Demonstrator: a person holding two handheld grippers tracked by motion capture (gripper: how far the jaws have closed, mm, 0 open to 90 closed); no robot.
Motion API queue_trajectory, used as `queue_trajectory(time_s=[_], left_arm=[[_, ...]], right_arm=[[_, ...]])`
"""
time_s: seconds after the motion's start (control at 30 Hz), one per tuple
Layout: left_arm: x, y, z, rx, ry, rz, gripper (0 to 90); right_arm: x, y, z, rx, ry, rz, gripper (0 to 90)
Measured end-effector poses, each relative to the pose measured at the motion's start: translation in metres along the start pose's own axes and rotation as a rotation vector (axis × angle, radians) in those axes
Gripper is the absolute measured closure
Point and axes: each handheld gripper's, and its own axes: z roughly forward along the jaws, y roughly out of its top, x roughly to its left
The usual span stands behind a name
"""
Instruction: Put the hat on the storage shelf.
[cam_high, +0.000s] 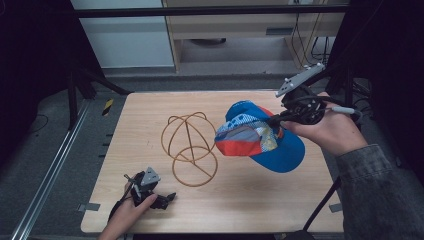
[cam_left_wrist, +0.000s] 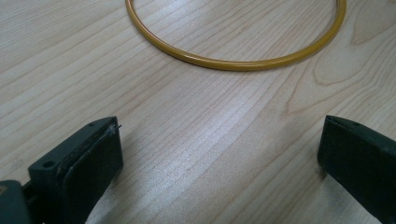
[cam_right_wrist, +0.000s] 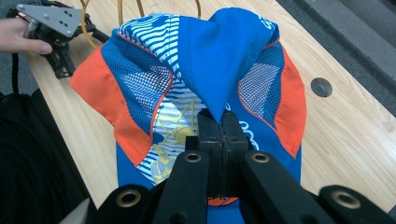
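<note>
The wood-grain table (cam_high: 250, 200) is carrying a domed wire frame (cam_high: 190, 147) at its centre. Right of the frame, the right gripper (cam_right_wrist: 223, 122) is pinching a blue-orange mesh cap (cam_high: 260, 137) aloft. Near the frame's ring, the left gripper (cam_left_wrist: 219, 154) is resting, jaws apart.

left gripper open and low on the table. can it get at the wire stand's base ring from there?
Probably yes: left gripper is open, the base ring lies just ahead over bare table, nothing between them.

Lab or test bay, probably. Light wooden table (cam_high: 240, 200) inside dark metal framing (cam_high: 210, 11); aluminium rail (cam_high: 47, 175) on grey floor; loose cables (cam_high: 305, 45) hanging behind; hazard tape (cam_high: 107, 106).
</note>
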Motion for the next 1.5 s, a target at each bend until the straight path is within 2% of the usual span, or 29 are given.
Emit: queue_trajectory(time_s=[0.27,0.9,1.1,1.5], left_arm=[[0.000,0.000,0.000,0.000,0.000,0.000,0.0],[0.000,0.000,0.000,0.001,0.000,0.001,0.0],[0.000,0.000,0.000,-0.001,0.001,-0.003,0.0],[0.000,0.000,0.000,-0.001,0.002,0.000,0.0]], right_arm=[[0.000,0.003,-0.008,-0.040,-0.004,0.000,90.0],[0.008,0.026,-0.013,-0.100,-0.014,-0.034,90.0],[0.013,0.039,-0.007,-0.103,-0.020,-0.054,90.0],[0.023,0.076,0.004,-0.142,-0.005,-0.105,90.0]])
